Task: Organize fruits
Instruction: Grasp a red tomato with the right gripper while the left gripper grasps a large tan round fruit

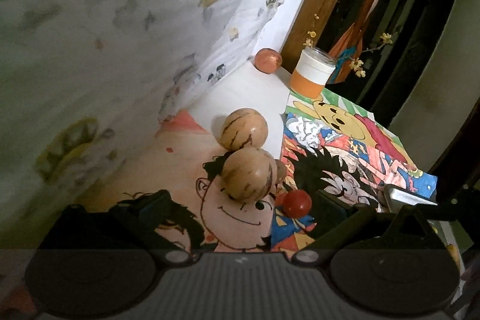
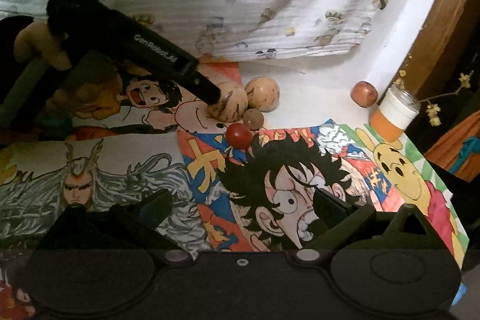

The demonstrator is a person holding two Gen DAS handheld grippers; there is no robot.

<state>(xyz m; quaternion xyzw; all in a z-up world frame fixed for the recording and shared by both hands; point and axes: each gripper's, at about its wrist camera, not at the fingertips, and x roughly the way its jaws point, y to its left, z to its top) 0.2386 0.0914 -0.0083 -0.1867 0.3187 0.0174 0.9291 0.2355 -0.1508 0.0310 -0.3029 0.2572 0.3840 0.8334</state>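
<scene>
Left gripper [image 2: 210, 93]: matte black, white "GenRobot.AI" lettering, small screws. Right gripper [image 2: 240, 209]: black, ribbed housing, two silver bolts.

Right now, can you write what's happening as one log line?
left tool: open, at nearer tan fruit | right tool: open, empty | red fruit: on drawings | far fruit: beside jar

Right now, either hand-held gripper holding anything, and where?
Nothing held. Left hand-held gripper is open around the near melon, not closed; right hand-held gripper is open.

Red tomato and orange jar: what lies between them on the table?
Only flat cartoon drawings; no fruit sits between the red tomato and the orange jar, clearest in the right wrist view.
</scene>
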